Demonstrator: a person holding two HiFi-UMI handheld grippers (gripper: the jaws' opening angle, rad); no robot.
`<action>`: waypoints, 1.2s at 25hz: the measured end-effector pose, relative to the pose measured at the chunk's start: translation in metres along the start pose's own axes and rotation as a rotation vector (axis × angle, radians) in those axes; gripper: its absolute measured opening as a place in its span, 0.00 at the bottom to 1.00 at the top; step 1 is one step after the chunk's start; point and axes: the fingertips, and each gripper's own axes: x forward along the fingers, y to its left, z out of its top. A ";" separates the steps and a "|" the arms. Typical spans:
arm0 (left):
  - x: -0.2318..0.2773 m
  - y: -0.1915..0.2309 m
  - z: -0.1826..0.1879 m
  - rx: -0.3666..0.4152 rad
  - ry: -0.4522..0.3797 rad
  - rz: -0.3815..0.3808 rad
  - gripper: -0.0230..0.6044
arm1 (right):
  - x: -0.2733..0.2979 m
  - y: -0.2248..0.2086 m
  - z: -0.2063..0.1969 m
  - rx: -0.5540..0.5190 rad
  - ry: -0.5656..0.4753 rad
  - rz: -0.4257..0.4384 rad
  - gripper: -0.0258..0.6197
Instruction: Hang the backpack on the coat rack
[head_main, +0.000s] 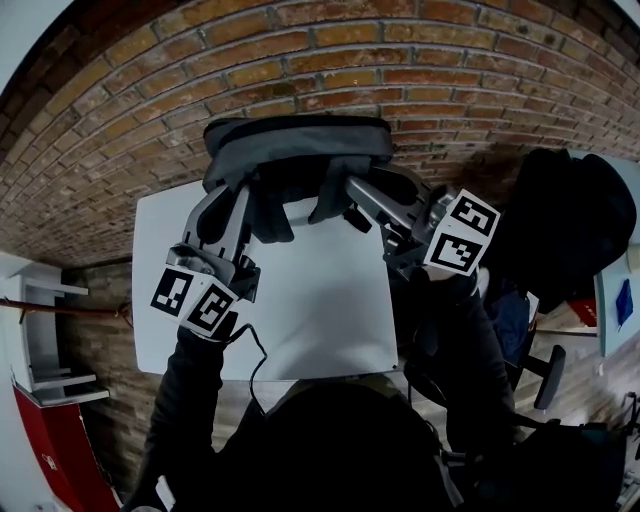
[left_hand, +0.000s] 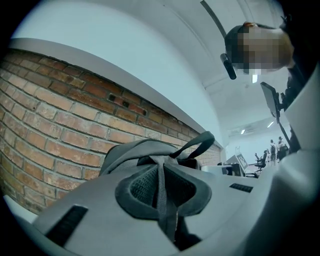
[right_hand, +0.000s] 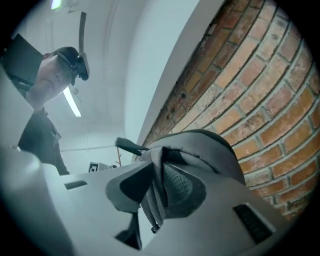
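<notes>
A grey backpack (head_main: 297, 150) stands at the far edge of the white table (head_main: 320, 300), against the brick wall. Its two padded shoulder straps hang toward me. My left gripper (head_main: 238, 198) is shut on the left strap (head_main: 268, 215); in the left gripper view the strap (left_hand: 150, 187) is pinched between the jaws of that gripper (left_hand: 165, 205), with the backpack (left_hand: 135, 150) and its top handle (left_hand: 200, 142) behind. My right gripper (head_main: 348, 192) is shut on the right strap (head_main: 330, 195); in the right gripper view that gripper (right_hand: 150, 200) holds the strap (right_hand: 172, 185) bunched.
The brick wall (head_main: 300, 60) runs right behind the table. A dark office chair (head_main: 570, 230) with something black draped on it stands to the right. A white and red shelf unit (head_main: 40, 350) is on the left. People stand far off in the room (left_hand: 272, 147).
</notes>
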 end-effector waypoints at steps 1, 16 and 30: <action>0.000 -0.001 0.001 0.000 -0.008 0.001 0.10 | 0.000 0.003 0.005 -0.025 -0.009 0.001 0.12; -0.023 -0.025 0.041 0.054 -0.115 0.059 0.10 | -0.004 0.047 0.054 -0.186 -0.082 0.027 0.10; -0.137 -0.060 0.063 0.110 -0.151 0.307 0.10 | 0.008 0.140 0.035 -0.127 -0.053 0.259 0.10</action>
